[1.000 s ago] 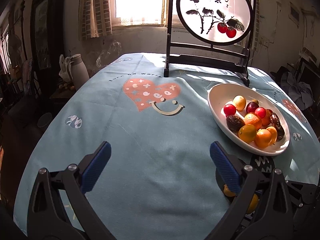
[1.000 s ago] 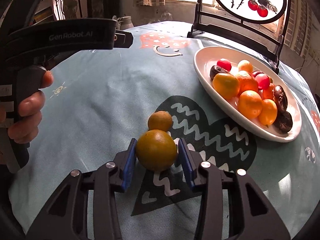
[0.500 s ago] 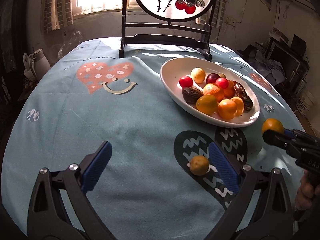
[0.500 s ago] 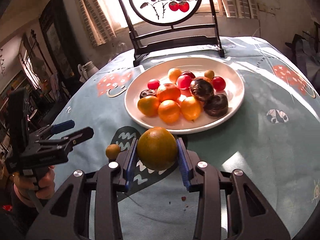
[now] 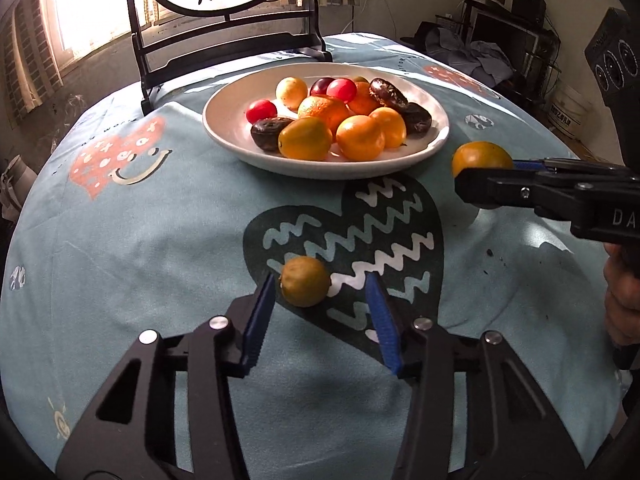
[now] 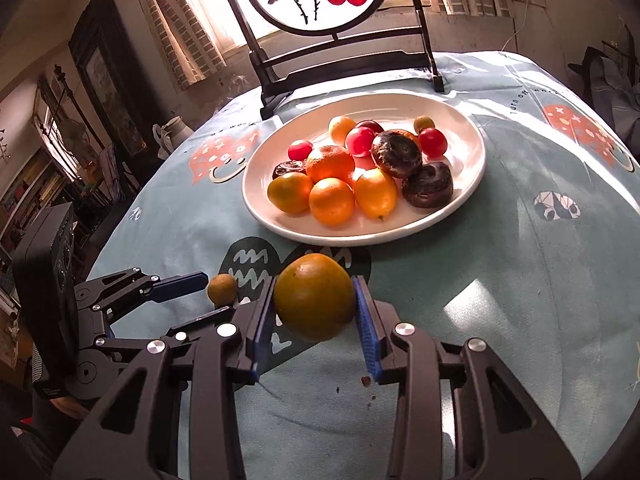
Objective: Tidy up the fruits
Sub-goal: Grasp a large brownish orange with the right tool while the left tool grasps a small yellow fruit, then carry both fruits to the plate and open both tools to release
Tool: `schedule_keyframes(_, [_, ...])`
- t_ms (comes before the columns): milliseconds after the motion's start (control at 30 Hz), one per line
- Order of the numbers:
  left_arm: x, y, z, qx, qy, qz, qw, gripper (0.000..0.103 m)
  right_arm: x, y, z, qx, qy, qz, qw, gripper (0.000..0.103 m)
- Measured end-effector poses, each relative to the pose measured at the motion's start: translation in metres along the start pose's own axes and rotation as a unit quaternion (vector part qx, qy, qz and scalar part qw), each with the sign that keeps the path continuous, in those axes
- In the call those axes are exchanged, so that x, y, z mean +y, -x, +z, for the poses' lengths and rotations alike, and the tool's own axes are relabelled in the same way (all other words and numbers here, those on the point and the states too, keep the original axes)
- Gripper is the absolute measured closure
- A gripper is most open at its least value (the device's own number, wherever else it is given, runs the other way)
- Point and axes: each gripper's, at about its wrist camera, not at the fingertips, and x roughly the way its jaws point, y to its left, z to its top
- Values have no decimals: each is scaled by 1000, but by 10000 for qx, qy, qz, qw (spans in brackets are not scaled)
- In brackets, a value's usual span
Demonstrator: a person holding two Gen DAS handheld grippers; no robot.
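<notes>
The left gripper's (image 5: 322, 312) fingers (image 5: 260, 320) are closing around a small green-brown fruit (image 5: 305, 286). The fruit sits on the bench (image 5: 140, 240) right between the fingertips. It looks close to the left pad and there is a gap to the right pad, so it is not pinched yet.

The right gripper's (image 6: 314, 316) fingers (image 6: 366, 328) are clamped on a bigger orange fruit (image 6: 314, 296). They hold it up off the bench, one pad on each side. Just ahead of those fingers is the white plate (image 6: 468, 136), already piled with other fruits.

The small fruit looks round, light and firm. It will likely roll away if one pad pushes it first. The best spot to hold it is across its fat middle, with both pads meeting it together. A soft squeeze should be enough. The big fruit has a smooth skin and could slip, so a steady grip matters until it rests on the plate.
</notes>
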Motion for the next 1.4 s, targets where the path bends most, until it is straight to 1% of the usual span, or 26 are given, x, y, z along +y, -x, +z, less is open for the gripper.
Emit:
schedule_keyframes(33, [0, -1, 0, 0, -13, 33, 10000, 64, 0, 0, 0, 4, -1, -2, 10000, 65])
schedule_keyframes(67, [0, -2, 0, 6, -22, 55, 10000, 65, 0, 0, -1, 1, 7, -16, 10000, 65])
schedule_keyframes(200, [0, -6, -1, 50, -21, 111, 9999, 65, 1, 0, -1, 1, 27, -46, 10000, 65])
schedule_keyframes(333, [-1, -12, -1, 91, -69, 270, 9996, 65, 2, -1, -1, 6, 54, -75, 10000, 65])
schedule_keyframes(400, [-1, -14, 0, 99, -61, 278, 9995, 65, 2, -2, -1, 4, 64, -98, 9999, 65])
schedule_keyframes(500, [-3, -15, 0, 67, -109, 336, 9994, 68, 3, -4, -1, 27, 87, -150, 9998, 65])
schedule_keyframes(667, [-8, -14, 0, 4, -238, 495, 9985, 75, 4, -7, -2, 59, 138, -182, 9997, 65])
schedule_keyframes(767, [-6, -13, 0, 13, -165, 446, 9989, 75, 5, -9, -4, 62, 186, -228, 9995, 65])
schedule_keyframes(867, [-8, -12, -2, 2, -212, 509, 9985, 75, 9, -14, -7, 144, 291, -259, 9991, 65])
schedule_keyframes(933, [-11, -12, -2, -12, -258, 561, 9981, 75, 13, -16, -10, 179, 371, -235, 9989, 65])
schedule_keyframes(1033, [-12, -9, -4, -20, -232, 519, 9984, 75, 18, -16, -12, 199, 501, -144, 9984, 65])
schedule_keyframes(1233, [-17, 7, -2, -270, -143, 490, 9983, 75, 22, -11, -12, 106, 509, 120, 9986, 65])
schedule_keyframes(1333, [-16, 15, 5, -395, -82, 485, 9980, 75, 21, -7, -5, 29, 410, 259, 9988, 64])
schedule_keyframes(1400, [-13, 20, 15, -491, -21, 498, 9975, 75, 17, -2, 6, -113, 330, 352, 9988, 64])
